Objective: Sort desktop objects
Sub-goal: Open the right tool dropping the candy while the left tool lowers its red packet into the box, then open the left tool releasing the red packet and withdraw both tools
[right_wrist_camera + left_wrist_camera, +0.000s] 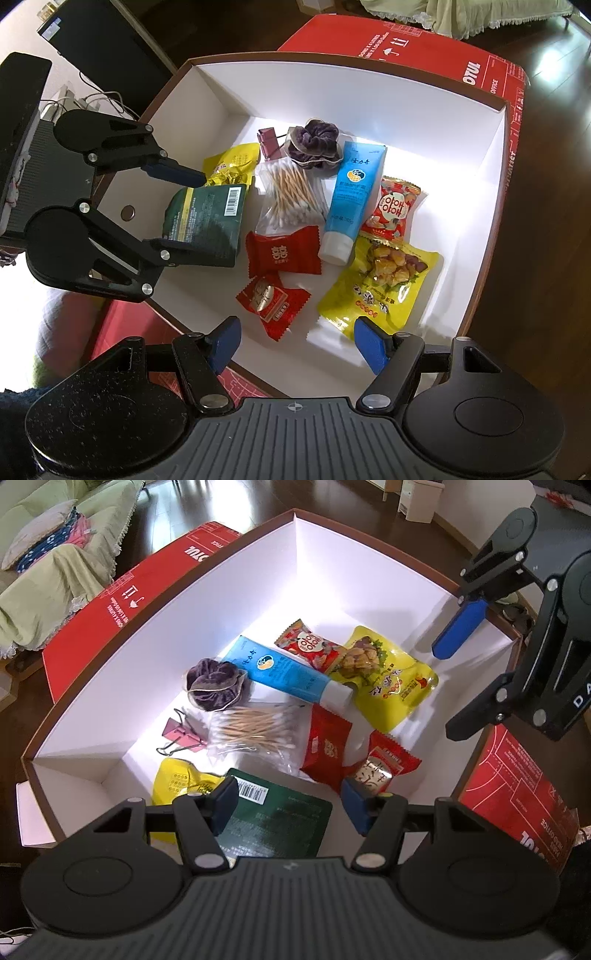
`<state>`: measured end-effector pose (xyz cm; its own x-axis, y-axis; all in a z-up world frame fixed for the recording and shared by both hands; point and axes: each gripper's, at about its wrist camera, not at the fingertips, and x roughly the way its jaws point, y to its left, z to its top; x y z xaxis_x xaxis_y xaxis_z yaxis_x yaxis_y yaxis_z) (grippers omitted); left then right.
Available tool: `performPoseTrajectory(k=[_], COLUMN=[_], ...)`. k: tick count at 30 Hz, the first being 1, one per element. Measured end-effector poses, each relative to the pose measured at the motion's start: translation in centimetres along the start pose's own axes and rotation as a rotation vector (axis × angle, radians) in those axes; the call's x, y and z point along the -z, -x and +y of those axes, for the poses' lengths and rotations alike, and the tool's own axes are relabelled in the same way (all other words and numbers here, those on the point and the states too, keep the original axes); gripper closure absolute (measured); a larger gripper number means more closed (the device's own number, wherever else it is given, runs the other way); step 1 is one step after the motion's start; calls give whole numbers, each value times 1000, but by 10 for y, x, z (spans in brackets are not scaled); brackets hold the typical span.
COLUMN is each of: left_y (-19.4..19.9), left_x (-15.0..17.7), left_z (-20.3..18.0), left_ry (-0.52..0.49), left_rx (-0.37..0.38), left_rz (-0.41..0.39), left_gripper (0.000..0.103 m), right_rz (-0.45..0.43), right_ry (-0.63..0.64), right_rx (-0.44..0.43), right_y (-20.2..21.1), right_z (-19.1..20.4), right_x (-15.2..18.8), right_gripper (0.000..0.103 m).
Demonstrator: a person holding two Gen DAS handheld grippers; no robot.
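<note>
A large white box (369, 92) with a brown rim sits on red printed cardboard (424, 40) and holds every item. Largest inside is a yellow snack pouch (380, 284), lying flat toward the box's right wall in the right wrist view. Next is a dark green packet (207, 221) with a barcode, near the left wall; the left gripper (192, 210) has its jaws spread apart, one finger on either side of the packet, not closed on it. A blue tube (347, 199) with a white cap lies in the middle, its cap end touching the yellow pouch. Left of the tube is a clear bag of cotton swabs (288, 195). A purple scrunchie (314, 144) lies by the far wall, touching the tube's flat end. A red snack bag (393, 210) sits to the tube's right. Two red candy wrappers (282, 254) lie toward the near wall, one overlapping the other. A small yellow packet (232, 162) is partly under the green one. A pink binder clip (267, 142) lies beside the scrunchie. The right gripper (295, 345) hangs over the near wall, jaws wide apart, holding nothing.
</note>
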<state>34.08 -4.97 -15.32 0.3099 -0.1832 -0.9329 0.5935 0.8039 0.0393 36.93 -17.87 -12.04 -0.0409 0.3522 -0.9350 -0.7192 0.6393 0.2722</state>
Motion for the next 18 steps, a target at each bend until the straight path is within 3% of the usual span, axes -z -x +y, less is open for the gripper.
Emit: performPoseTrajectory(k=[18], left_y=[24], left_x=[12], left_z=[-6], left_ry=[14], left_rx=[-41], left_rz=[-11], left_gripper=[43], right_rz=[-19], right_ry=[-23], right_rx=[27], right_y=[3], right_z=[8], right_x=[9], right_gripper=[32])
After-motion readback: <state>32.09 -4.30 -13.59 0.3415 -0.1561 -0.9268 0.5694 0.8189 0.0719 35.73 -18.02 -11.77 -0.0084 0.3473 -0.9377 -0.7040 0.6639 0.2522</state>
